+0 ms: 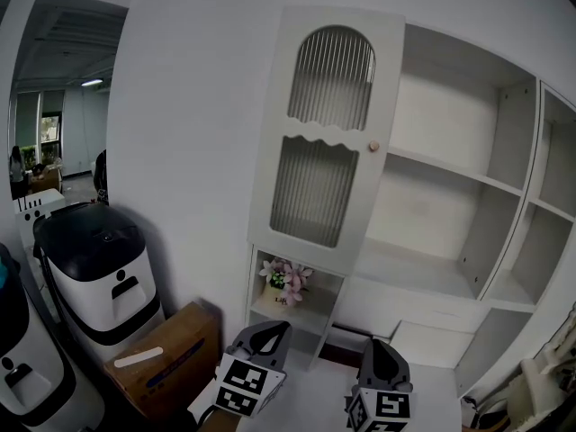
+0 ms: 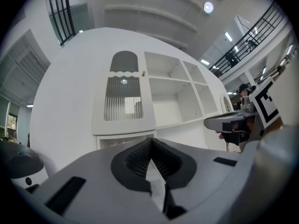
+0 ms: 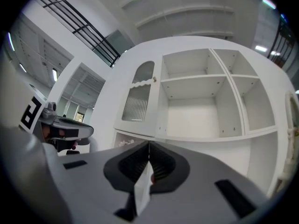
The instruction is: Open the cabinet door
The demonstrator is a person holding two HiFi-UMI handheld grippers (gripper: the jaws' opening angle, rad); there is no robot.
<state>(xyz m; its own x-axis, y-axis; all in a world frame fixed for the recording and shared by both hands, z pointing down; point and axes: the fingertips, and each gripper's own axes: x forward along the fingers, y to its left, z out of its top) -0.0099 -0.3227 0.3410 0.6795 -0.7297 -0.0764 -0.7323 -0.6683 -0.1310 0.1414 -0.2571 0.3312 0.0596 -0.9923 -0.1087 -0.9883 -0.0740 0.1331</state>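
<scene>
The white cabinet door (image 1: 324, 138) has ribbed glass panes and an arched top, and it covers the left column of a wall shelf unit. A small round knob (image 1: 373, 146) sits on its right edge; the door (image 2: 124, 99) and the door (image 3: 138, 99) also appear in both gripper views. My left gripper (image 1: 281, 325) and right gripper (image 1: 375, 342) hover low in the head view, side by side, well short of the door. The left gripper (image 2: 150, 141) has its jaws together with nothing between them. The right gripper (image 3: 149, 144) looks the same.
Open white shelves (image 1: 450, 196) fill the wall right of the door. A flower pot (image 1: 286, 282) stands in the niche below it. A cardboard box (image 1: 166, 354) and a black-topped white machine (image 1: 94, 259) stand on the floor at left.
</scene>
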